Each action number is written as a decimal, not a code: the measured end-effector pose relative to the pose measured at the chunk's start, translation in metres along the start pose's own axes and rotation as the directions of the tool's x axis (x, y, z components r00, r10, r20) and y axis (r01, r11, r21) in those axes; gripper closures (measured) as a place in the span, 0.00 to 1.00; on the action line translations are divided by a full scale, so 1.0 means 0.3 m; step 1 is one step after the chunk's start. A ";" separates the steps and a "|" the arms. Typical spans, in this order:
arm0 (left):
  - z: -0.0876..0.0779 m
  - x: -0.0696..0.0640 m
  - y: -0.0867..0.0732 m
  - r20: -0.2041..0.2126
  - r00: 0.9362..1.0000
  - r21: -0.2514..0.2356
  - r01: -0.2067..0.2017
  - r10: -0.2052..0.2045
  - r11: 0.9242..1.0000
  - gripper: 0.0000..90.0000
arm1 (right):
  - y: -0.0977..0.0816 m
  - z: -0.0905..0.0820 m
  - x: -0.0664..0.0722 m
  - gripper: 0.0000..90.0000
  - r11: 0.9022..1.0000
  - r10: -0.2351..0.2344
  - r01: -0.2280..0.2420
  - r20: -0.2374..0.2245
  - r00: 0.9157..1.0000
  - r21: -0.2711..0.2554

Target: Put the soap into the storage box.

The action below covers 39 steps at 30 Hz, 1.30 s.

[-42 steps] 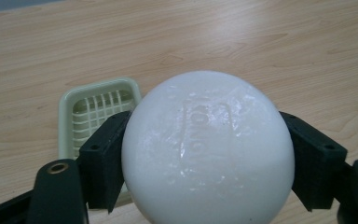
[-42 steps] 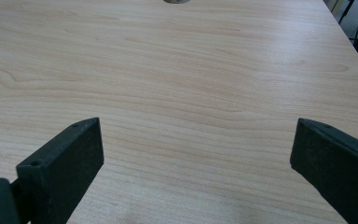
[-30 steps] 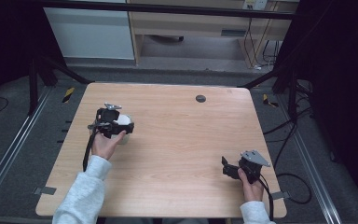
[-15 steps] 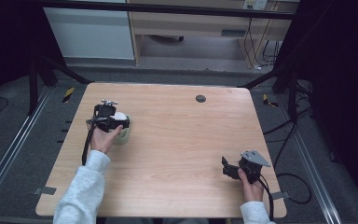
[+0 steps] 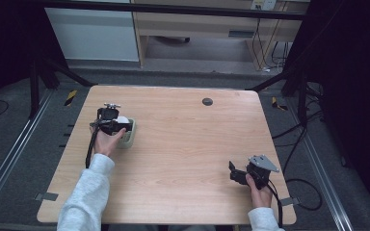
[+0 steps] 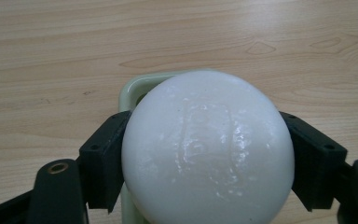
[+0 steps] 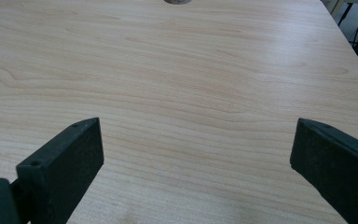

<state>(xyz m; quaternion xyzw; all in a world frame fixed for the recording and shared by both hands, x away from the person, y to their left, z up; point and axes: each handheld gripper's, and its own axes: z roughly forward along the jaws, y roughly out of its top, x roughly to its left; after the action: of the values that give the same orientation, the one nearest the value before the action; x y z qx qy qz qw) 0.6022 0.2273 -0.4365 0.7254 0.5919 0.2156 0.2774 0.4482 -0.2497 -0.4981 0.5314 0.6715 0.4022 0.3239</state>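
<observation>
Left tool (image 6: 205, 154) clamped on glossy white plastic ball (image 6: 208, 149), one black jaw on each flank, held directly above pale green square plastic container (image 5: 126, 133). Step judged: placing ball into container; next move calls for lowering, then spreading jaws. Right tool (image 5: 238, 174) spread wide, idle, resting on tabletop near right front corner. Light wooden tabletop (image 5: 183, 144) otherwise bare except small dark round insert (image 5: 207, 101). Dim room, cables on floor beyond.
</observation>
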 end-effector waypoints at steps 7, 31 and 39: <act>0.020 0.009 -0.006 -0.007 1.000 0.015 0.006 -0.006 1.000 0.27 | 0.000 0.001 0.003 0.03 1.000 -0.003 0.003 -0.002 1.000 0.003; 0.071 0.001 -0.026 -0.010 1.000 0.056 0.007 -0.006 0.998 0.27 | 0.000 0.002 0.002 0.03 1.000 -0.006 0.006 -0.003 1.000 0.006; 0.074 0.003 -0.027 -0.006 1.000 0.048 0.016 -0.015 0.999 0.27 | -0.001 0.002 0.003 0.03 1.000 -0.007 0.007 -0.003 1.000 0.007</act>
<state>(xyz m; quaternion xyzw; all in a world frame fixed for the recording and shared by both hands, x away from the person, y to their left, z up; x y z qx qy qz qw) 0.6104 0.2260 -0.4585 0.7267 0.6033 0.2012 0.2598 0.4484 -0.2488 -0.4985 0.5297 0.6753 0.3994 0.3222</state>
